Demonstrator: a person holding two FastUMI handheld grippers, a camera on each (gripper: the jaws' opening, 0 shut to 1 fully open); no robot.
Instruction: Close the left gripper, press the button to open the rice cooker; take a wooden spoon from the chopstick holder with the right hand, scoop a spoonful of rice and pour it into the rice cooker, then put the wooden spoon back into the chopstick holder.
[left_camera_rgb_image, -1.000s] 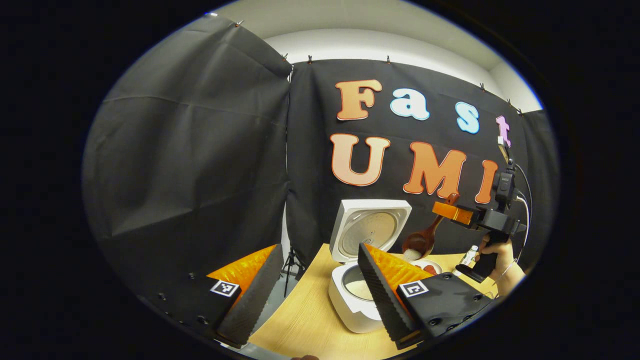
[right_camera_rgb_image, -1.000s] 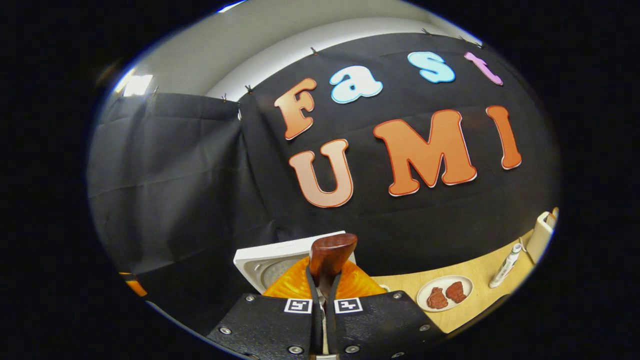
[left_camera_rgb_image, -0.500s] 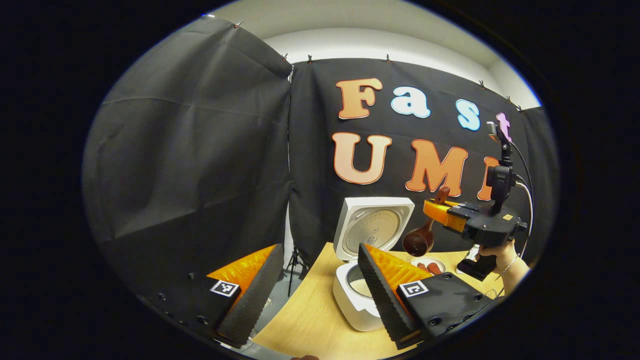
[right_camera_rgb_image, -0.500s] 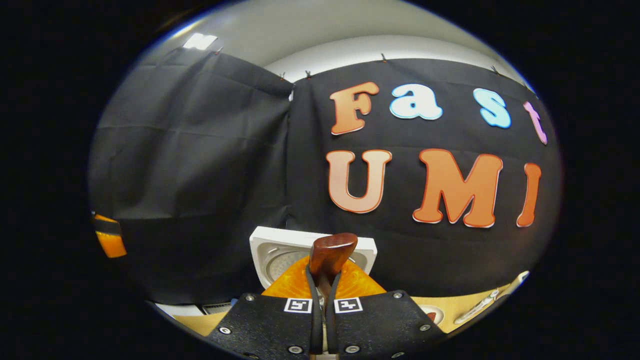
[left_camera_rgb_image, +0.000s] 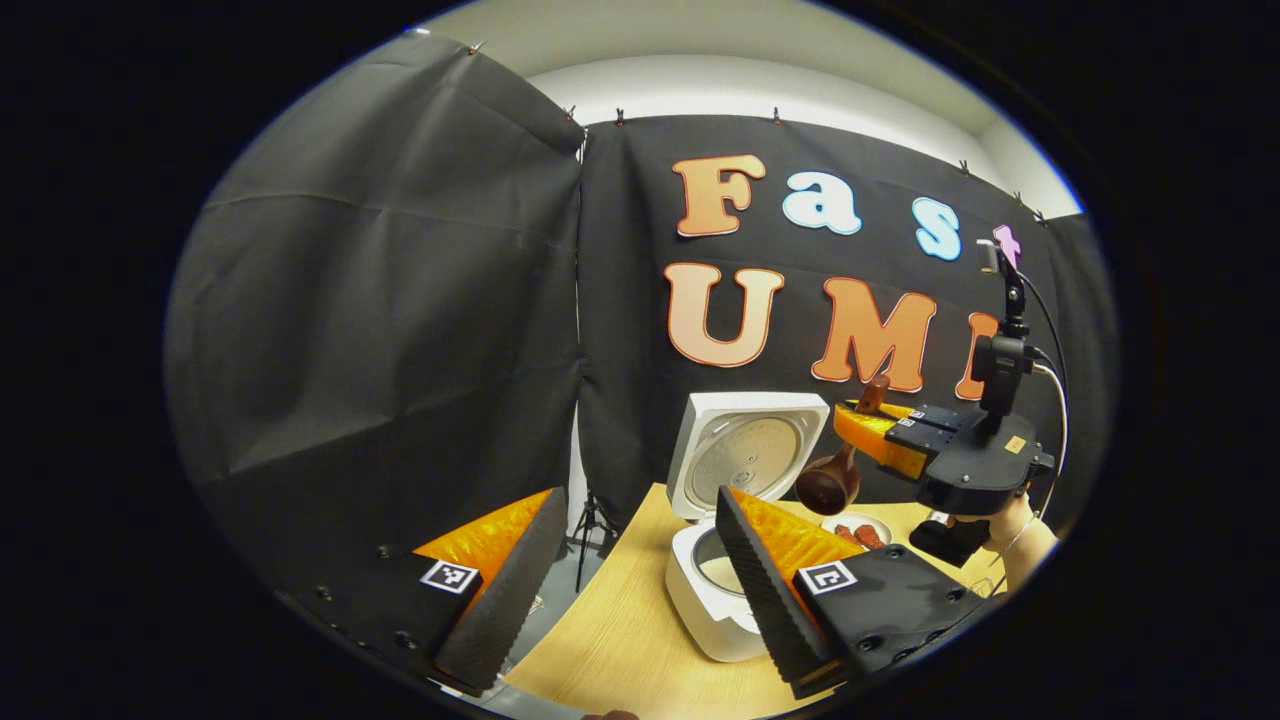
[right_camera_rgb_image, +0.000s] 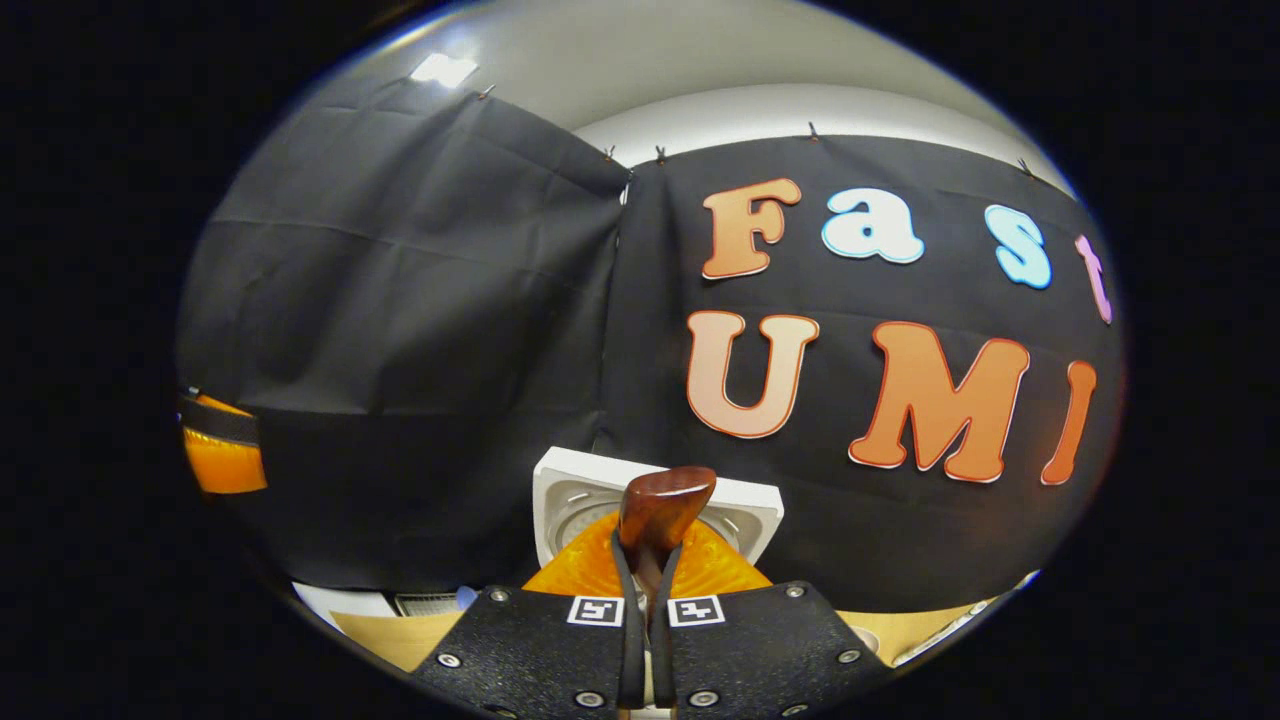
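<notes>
Right gripper view: my right gripper (right_camera_rgb_image: 648, 590) is clamped on the wooden spoon (right_camera_rgb_image: 660, 515) handle, whose end pokes up past the fingers. From the left gripper view the spoon's bowl hangs down-left, above and just right of the open rice cooker (left_camera_rgb_image: 722, 590). Left gripper (left_camera_rgb_image: 630, 565) is spread apart, nearer the cooker. I see no chopstick holder.

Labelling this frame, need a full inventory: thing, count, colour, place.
rice cooker: 1, white, lid up, on table, rice inside
wooden spoon: 1, dark brown, held above the cooker
plate: 1, white, red food on it, behind cooker
table: 1, light wood
left hand-held gripper: 1, fingers apart, empty
right hand-held gripper: 1, clamping the spoon handle
hand: 1, on the right gripper's grip
</notes>
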